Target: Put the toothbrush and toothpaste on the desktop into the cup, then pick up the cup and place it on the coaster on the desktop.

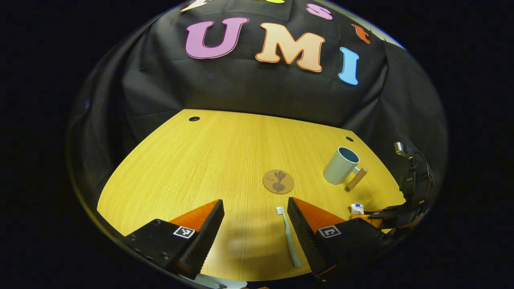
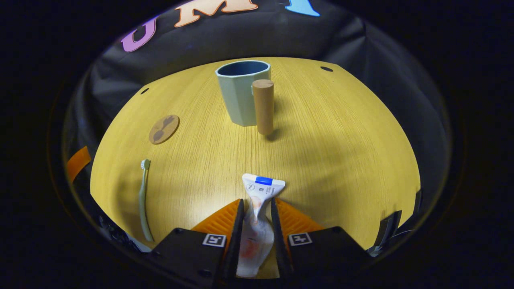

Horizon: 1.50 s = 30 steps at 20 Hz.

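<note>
Nearest in the right gripper view, the right gripper point(image 2: 257, 210) is pinching the toothpaste point(image 2: 257, 216) between both fingers at mid-body, its crimped end pointing toward the cup point(image 2: 241, 92); the tube is probably light and soft, likely to buckle and swing, so a hold near the stiffer shoulder or crimp would serve better. In the left gripper view, the left gripper point(image 1: 257, 233) is standing with jaws wide apart, the toothbrush point(image 1: 288, 237) lying flat on the desktop point(image 1: 192, 168) just beside its right finger; the handle looks thin, rigid and slippery, best taken mid-handle. Farther off, the coaster point(image 1: 278, 181) is lying bare, and beyond it the upright cup is waiting.
</note>
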Motion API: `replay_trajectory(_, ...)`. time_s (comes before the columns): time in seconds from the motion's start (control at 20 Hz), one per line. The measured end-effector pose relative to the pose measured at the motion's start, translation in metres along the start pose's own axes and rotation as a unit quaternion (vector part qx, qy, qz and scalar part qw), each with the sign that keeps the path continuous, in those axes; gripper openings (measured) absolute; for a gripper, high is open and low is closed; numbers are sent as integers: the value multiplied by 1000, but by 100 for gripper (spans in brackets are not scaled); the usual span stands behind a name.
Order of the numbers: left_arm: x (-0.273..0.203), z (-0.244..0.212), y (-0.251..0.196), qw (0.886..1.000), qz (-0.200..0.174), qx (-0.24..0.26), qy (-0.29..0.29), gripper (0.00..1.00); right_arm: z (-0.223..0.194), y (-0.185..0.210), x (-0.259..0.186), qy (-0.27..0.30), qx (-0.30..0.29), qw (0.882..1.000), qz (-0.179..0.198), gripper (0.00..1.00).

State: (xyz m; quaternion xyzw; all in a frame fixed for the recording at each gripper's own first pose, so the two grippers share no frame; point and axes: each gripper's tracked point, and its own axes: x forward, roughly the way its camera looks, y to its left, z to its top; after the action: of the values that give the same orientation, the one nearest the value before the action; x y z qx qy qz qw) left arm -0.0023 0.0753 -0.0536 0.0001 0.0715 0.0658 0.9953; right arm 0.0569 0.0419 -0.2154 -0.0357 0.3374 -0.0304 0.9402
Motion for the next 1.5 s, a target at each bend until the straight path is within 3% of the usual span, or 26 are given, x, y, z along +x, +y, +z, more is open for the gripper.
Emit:
replay_trajectory(0.1,2,-2,2,1000,0,-5,2,95,1,-1,0,9,2,1000,-3,28)
replay_trajectory(0.3,2,-6,5,1000,2,-8,8,95,1,-1,0,29,0,1000,-5,24)
replay_trajectory(0.8,6,-14,2,1000,2,-10,18,95,2,0,-1,0,-18,1000,24,9)
replay_trajectory(1.15,2,-29,0,999,1,-17,39,95,11,11,-7,-45,-42,997,51,8)
replay_trajectory(1.5,8,-63,-32,993,-49,-10,104,90,23,20,-20,-79,-34,993,79,8)
